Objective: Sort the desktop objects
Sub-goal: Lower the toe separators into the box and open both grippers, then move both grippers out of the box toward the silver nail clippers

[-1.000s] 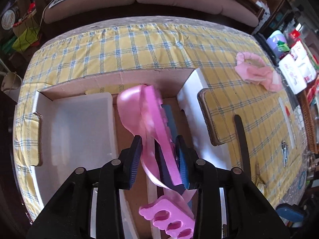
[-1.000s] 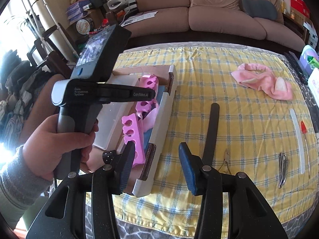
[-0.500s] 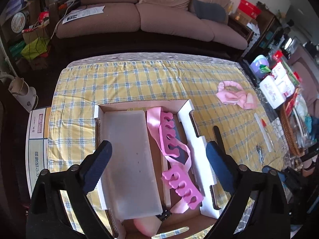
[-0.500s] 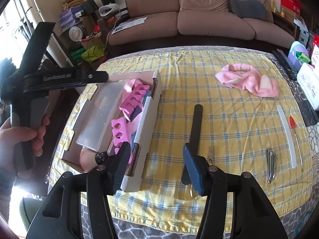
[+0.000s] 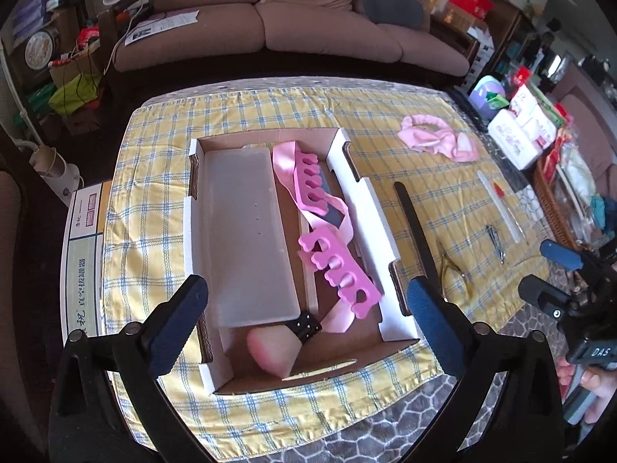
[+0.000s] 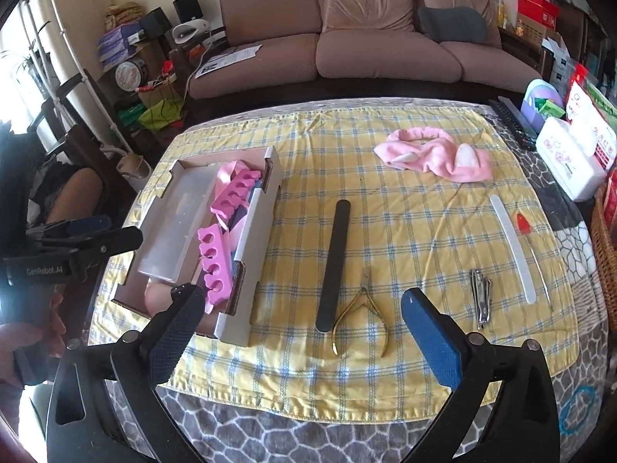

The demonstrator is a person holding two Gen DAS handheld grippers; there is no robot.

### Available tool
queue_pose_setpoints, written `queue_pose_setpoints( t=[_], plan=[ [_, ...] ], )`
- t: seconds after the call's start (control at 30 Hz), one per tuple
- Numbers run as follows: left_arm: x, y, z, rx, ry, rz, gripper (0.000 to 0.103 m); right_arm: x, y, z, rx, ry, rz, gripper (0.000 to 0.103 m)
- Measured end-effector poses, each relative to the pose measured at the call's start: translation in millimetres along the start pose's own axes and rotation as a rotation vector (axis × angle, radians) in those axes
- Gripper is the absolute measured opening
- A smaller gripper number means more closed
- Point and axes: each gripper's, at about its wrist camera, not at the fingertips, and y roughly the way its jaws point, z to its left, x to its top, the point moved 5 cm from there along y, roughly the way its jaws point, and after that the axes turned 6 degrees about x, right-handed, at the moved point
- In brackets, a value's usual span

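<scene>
A cardboard box (image 5: 370,208) (image 6: 266,200) sits on the yellow checked cloth. It holds pink toe separators (image 5: 339,266) (image 6: 212,258), a pink ribbon (image 5: 283,158), a clear lid (image 5: 243,231) and a makeup brush (image 5: 277,347). A black nail file (image 6: 333,262) (image 5: 416,227), gold cuticle nippers (image 6: 360,316), nail clippers (image 6: 482,301) and a white file (image 6: 513,247) lie on the cloth. My left gripper (image 5: 304,324) is open and empty above the box's near end. My right gripper (image 6: 304,332) is open and empty above the nippers.
A pink headband (image 6: 435,154) lies at the far right of the cloth. A red-tipped tool (image 6: 526,227) lies beside the white file. Tissue boxes (image 6: 570,154) and a wicker basket (image 6: 605,254) crowd the right edge. A sofa (image 6: 385,38) stands behind the table.
My left gripper opened, let go of the pink ribbon and toe separators into the box, and pulled back and up. My right gripper opened wider and drew back from the table.
</scene>
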Motion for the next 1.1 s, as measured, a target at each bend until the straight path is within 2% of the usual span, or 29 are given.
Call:
queue_pose_setpoints(
  t=[0.3, 0.57, 0.87, 1.1],
  plan=[
    [-30, -29, -14, -0.023, 0.001, -0.008, 0.103, -12, -32, -13, -0.055, 0.04, -0.044, 0.103],
    [-39, -47, -35, -0.05, 0.006, -0.024, 0.103, -22, -56, -23, -0.063, 0.046, -0.065, 0.103],
    [-48, -29, -97, -0.122, 0.073, 0.014, 0.103, -38, -78, -92, -0.109, 0.123, -0.076, 0.103],
    [-61, 10, -161, -0.108, 0.157, 0.048, 0.103, -55, -77, -151, -0.136, 0.189, -0.073, 0.103]
  ],
)
